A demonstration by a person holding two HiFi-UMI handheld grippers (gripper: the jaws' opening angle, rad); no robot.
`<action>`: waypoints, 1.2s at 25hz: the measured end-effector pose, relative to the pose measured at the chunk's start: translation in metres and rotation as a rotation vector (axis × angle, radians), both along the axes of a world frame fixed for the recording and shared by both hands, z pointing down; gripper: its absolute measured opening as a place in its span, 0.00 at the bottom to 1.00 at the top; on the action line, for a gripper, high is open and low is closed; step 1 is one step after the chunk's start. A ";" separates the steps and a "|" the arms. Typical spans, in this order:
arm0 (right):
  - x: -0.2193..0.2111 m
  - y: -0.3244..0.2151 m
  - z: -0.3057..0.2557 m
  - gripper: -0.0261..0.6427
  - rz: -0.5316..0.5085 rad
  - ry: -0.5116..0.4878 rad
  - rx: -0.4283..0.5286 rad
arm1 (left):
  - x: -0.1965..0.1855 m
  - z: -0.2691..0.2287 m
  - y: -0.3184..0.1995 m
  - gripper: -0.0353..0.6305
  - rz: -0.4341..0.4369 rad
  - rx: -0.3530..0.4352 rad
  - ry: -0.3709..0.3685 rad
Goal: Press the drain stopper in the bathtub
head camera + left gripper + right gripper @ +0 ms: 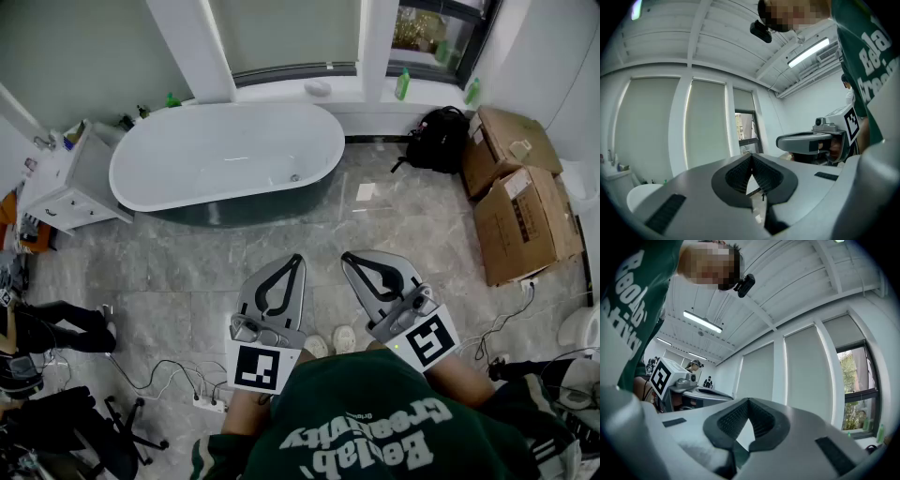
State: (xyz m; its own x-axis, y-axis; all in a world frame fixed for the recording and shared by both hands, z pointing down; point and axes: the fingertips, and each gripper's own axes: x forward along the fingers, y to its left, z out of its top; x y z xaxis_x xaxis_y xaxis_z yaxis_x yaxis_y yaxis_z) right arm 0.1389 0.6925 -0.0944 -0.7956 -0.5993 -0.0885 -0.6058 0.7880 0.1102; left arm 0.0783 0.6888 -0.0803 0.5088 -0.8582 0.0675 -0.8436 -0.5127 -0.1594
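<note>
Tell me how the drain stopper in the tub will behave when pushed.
The drain stopper sits in the bathtub floor, so it probably moves straight down, not rolling or tipping. It looks small and shiny, likely stiff and slippery; detail is too small to confirm.

bathtub [225, 155]: glossy white | floor [187, 272]: polished grey stone | boxes [520, 225]: matt cardboard

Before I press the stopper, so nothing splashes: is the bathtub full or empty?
Looks empty: the bathtub shows a bare white bottom, no waterline, drain stopper plainly visible.
</note>
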 end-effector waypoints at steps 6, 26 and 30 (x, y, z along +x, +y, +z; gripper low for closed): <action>0.009 -0.006 0.002 0.06 -0.003 -0.016 -0.006 | 0.009 0.003 -0.005 0.07 -0.004 -0.007 -0.003; 0.061 -0.021 0.023 0.06 0.035 -0.056 -0.049 | 0.056 0.024 -0.016 0.07 0.007 -0.034 -0.004; 0.068 -0.026 0.024 0.06 0.043 -0.067 -0.051 | 0.060 0.024 -0.020 0.07 0.001 -0.035 -0.004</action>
State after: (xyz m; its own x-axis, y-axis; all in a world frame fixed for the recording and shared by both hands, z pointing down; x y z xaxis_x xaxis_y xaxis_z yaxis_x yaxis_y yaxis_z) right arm 0.2065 0.6667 -0.0704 -0.7626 -0.6377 -0.1087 -0.6436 0.7648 0.0287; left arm 0.1379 0.6686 -0.0559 0.5091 -0.8548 0.1001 -0.8425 -0.5188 -0.1449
